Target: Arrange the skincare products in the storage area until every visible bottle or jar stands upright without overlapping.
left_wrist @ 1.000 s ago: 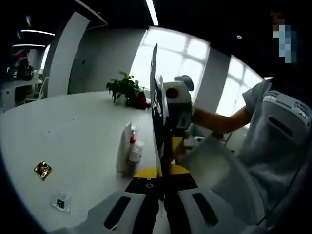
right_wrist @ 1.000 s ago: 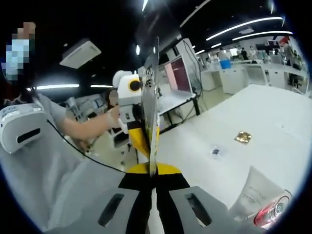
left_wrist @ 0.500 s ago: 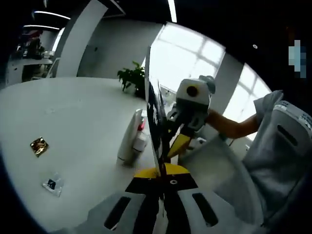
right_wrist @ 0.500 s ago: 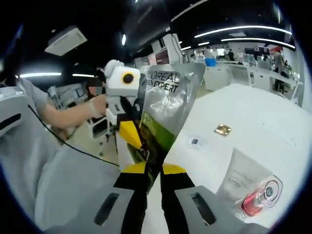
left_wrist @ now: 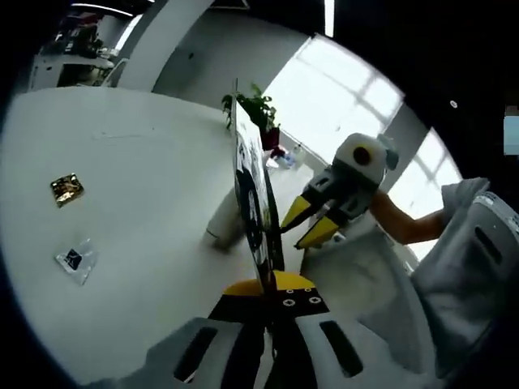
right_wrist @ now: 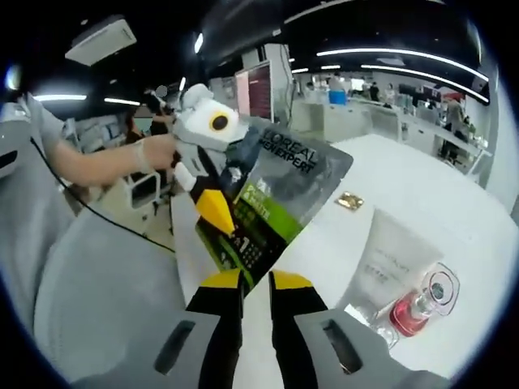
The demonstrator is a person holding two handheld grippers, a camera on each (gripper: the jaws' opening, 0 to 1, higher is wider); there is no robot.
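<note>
Left gripper (left_wrist: 272, 285) pinches the sachet pack (left_wrist: 253, 212); right gripper (right_wrist: 256, 279) sits at its lower edge, grip unclear.
In the left gripper view the yellow-tipped jaws are almost closed on the bottom edge of the pack, seen edge-on and upright above the white table (left_wrist: 138, 186). The right gripper (left_wrist: 312, 223) comes in from the right, jaws a little apart, tips at the pack's side. On the table: a gold sachet (left_wrist: 66, 187) and a clear sachet (left_wrist: 75, 259) toward its left edge, a white tube (left_wrist: 225, 224) just behind the pack. In the right gripper view the jaws stand narrowly apart under the grey-green pack (right_wrist: 272, 203); contact can't be told. The left gripper (right_wrist: 212, 212) holds the pack's left edge. Right of it, a white tube (right_wrist: 388, 258) stands beside a red-liquid bottle (right_wrist: 418, 304), touching.
</note>
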